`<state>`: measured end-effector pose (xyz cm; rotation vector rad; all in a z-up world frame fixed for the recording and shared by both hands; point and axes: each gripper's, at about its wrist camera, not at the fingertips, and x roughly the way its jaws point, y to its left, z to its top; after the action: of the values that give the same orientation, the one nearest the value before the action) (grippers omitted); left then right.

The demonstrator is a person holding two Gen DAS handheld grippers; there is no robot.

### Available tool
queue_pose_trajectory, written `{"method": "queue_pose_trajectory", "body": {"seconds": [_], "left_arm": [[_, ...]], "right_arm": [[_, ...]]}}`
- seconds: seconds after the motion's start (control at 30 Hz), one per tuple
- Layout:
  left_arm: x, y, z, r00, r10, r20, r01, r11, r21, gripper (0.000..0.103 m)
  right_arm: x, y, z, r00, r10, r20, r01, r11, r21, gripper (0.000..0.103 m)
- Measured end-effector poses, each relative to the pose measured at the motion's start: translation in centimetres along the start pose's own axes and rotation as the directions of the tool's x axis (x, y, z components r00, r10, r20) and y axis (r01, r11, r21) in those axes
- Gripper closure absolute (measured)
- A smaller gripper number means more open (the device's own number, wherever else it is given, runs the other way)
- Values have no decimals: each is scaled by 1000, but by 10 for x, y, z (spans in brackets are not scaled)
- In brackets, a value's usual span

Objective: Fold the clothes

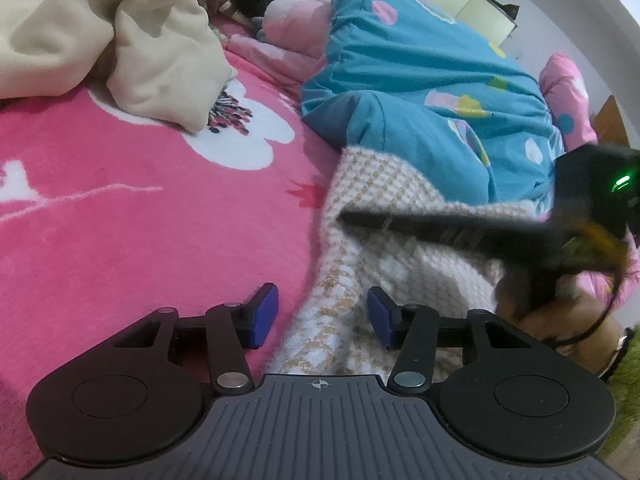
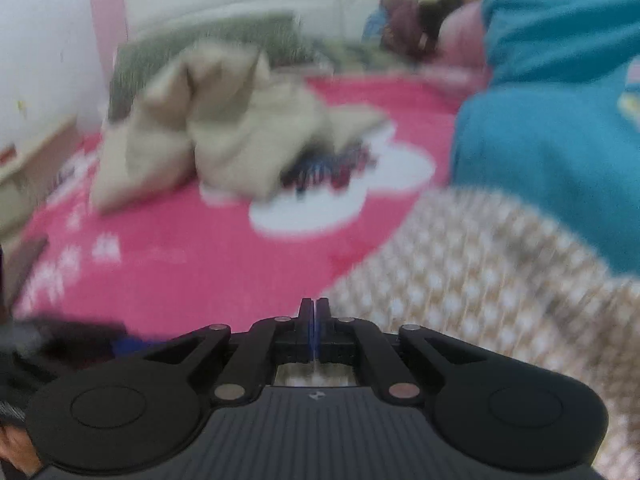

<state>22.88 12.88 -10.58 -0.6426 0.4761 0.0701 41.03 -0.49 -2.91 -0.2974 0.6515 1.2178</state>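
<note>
The beige-and-white houndstooth knit garment (image 1: 404, 216) lies on the bed's pink floral blanket (image 1: 120, 208), against the blue patterned duvet (image 1: 420, 80). The left gripper (image 1: 322, 314) has its jaws parted, the garment's edge running between the blue pads without either pressing it. The right gripper (image 2: 315, 322) has its jaws fully closed together; whether they pinch the knit cannot be told. A cream garment (image 1: 120, 32) lies well apart.
</note>
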Motion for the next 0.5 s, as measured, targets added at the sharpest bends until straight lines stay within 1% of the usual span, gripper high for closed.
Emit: {"method": "queue_pose_trajectory", "body": {"seconds": [0.1,0.17,0.2,0.23,0.27,0.3,0.37,0.4,0.43,0.47,0.5], "left_arm": [[0,0,0,1000,0,1,0,1000,0,52],[0,1,0,1000,-3,2,3,1000,-2,52],[0,1,0,1000,-4,3,4,1000,-3,52],[0,1,0,1000,-3,3,3,1000,-1,52],[0,1,0,1000,-2,3,2,1000,1,52],[0,0,0,1000,-2,4,2,1000,2,52],[0,0,-1,1000,-2,5,2,1000,3,52],[0,0,-1,1000,-3,6,3,1000,2,52],[0,0,-1,1000,-3,6,3,1000,2,52],[0,0,-1,1000,-3,6,3,1000,2,52],[0,0,-1,1000,-2,6,2,1000,2,52]], "right_arm": [[7,-3,1,1000,-26,3,26,1000,17,103],[25,-17,-5,994,-88,-62,92,994,56,103],[24,-26,-4,995,-91,-30,94,989,114,103],[18,-35,-2,996,-89,22,84,980,182,103],[12,-42,0,990,-120,74,102,971,215,103],[12,-50,2,986,-149,79,127,964,233,103],[14,-67,5,977,-201,63,178,947,267,103],[14,-72,6,977,-208,55,186,944,274,103],[9,-72,10,971,-228,67,202,941,273,103],[0,-69,14,956,-278,90,246,931,269,103],[-16,-67,15,934,-338,114,297,914,275,103]]}}
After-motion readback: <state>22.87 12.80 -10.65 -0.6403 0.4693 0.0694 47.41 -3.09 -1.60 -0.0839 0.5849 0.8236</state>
